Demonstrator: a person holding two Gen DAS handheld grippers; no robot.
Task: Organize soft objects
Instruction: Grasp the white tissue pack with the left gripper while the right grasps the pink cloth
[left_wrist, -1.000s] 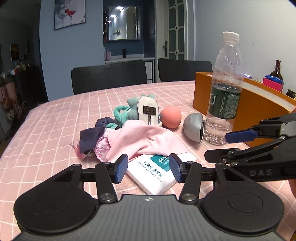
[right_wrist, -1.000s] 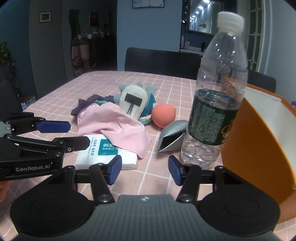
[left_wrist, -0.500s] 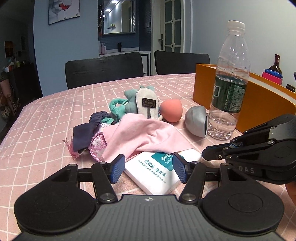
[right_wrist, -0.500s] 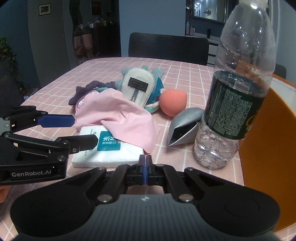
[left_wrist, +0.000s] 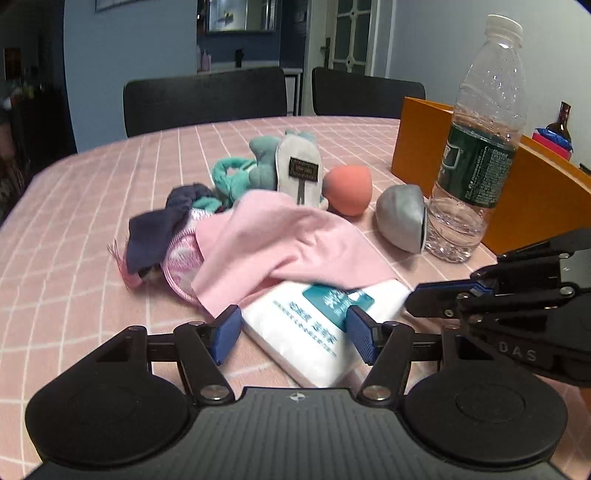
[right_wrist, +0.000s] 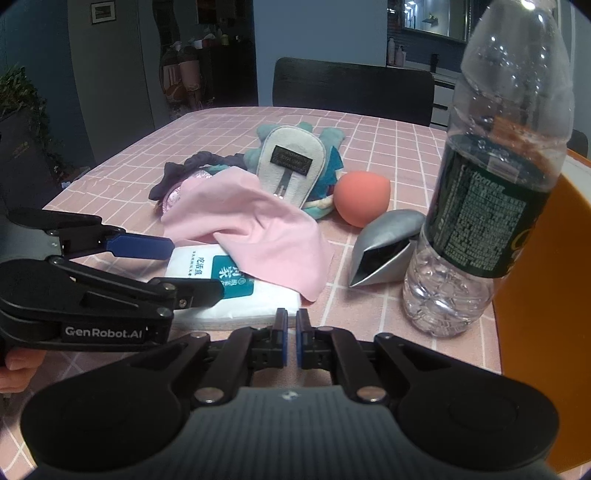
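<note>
A round table covered by a pink checked tablecloth (left_wrist: 74, 206) carries a loose heap of soft things near its middle. A white tissue pack with a teal label (left_wrist: 317, 328) lies flat at the near edge of the heap, and a pale pink cloth (left_wrist: 280, 243) drapes over its far corner. Beside the cloth to the left lie a navy fabric scrunchie (left_wrist: 159, 229) and a pink frilled fabric piece (left_wrist: 177, 258); behind it sits a teal and white plush toy with a dark label (left_wrist: 291, 166). A coral foam ball (left_wrist: 347, 190) and a grey collapsed soft pouch (left_wrist: 400, 218) rest to the right, the pouch just beside an upright clear plastic water bottle with a dark green label (left_wrist: 476, 162). An orange box (left_wrist: 417, 140) stands behind the bottle. The left gripper (left_wrist: 291, 332) hovers low at the tissue pack, jaws spread wide to either side of it, pads not pressing. The right gripper (right_wrist: 291, 338) sits just short of the pack's near edge with its jaws drawn together on nothing. Two dark chairs (left_wrist: 207, 99) stand at the far side.
</note>
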